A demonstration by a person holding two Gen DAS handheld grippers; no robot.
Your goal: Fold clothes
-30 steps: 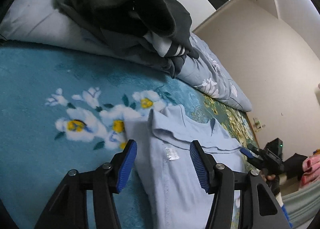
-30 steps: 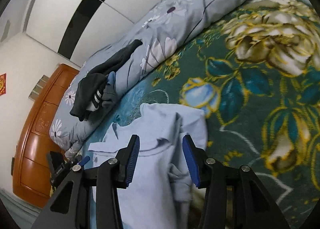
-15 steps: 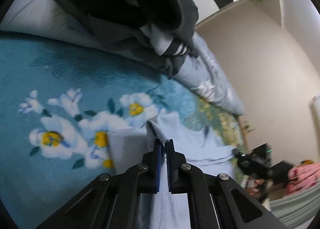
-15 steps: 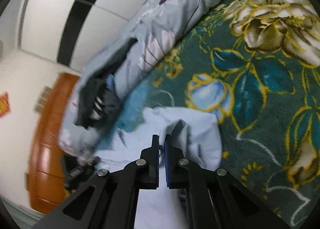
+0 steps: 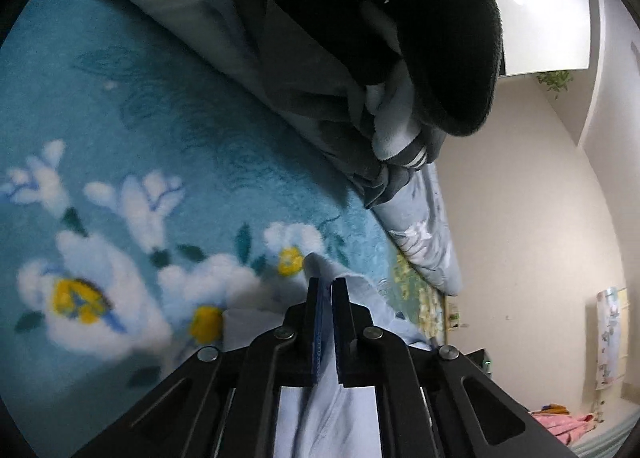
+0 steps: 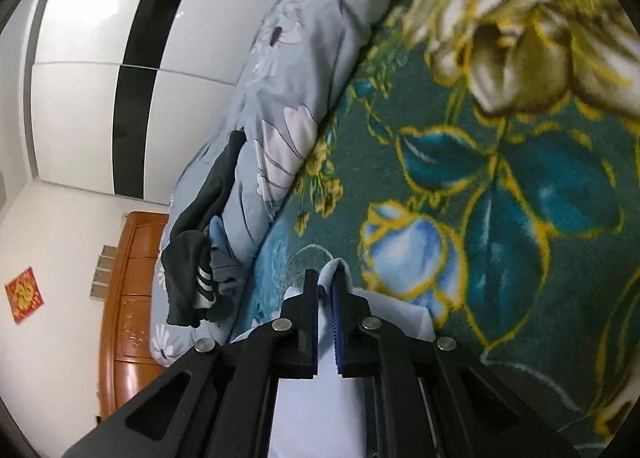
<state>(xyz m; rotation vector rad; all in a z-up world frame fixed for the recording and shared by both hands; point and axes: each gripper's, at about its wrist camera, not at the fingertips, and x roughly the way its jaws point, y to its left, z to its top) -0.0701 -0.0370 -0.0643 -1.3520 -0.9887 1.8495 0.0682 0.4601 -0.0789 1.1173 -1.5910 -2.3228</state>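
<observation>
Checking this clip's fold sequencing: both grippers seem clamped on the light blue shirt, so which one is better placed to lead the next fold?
Neither clearly. The left gripper and right gripper are each shut on the light blue shirt, both near the dark clothes pile. They probably move together.

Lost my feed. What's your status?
Left gripper and right gripper both shut on shirt. Shirt edge pinched, rest on blanket. Dark clothes piled on pillow beyond, clear of shirt.

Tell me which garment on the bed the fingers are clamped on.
The light blue shirt, pinched by both the left gripper and right gripper; the dark clothes lie untouched on the duvet.
</observation>
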